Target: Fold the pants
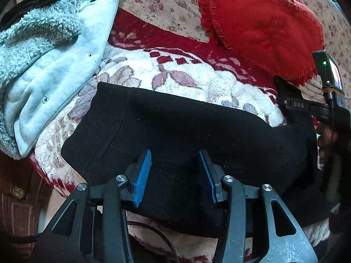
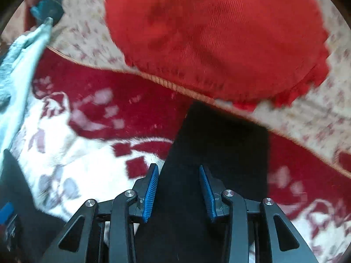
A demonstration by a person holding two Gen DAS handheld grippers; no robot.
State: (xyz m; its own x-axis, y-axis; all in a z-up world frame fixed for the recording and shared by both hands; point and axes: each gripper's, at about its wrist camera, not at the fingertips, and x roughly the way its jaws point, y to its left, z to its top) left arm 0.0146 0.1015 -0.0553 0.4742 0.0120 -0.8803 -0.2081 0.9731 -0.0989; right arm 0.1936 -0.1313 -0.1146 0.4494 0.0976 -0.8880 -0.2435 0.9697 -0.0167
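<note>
Black pants (image 1: 175,127) lie in a folded bundle on a red and white floral blanket (image 1: 179,74). My left gripper (image 1: 175,171) is open, its blue pads (image 1: 142,175) spread just above the near part of the bundle. In the right wrist view a strip of the black pants (image 2: 219,149) runs away between the pads. My right gripper (image 2: 178,188) is open over that strip. The right gripper also shows in the left wrist view (image 1: 307,107), at the pants' right end.
A pale blue fleece jacket (image 1: 50,61) lies at the left, touching the blanket. A red frilled cushion (image 1: 263,26) lies at the back right on a floral sheet (image 1: 166,2). The cushion (image 2: 215,35) fills the top of the blurred right wrist view.
</note>
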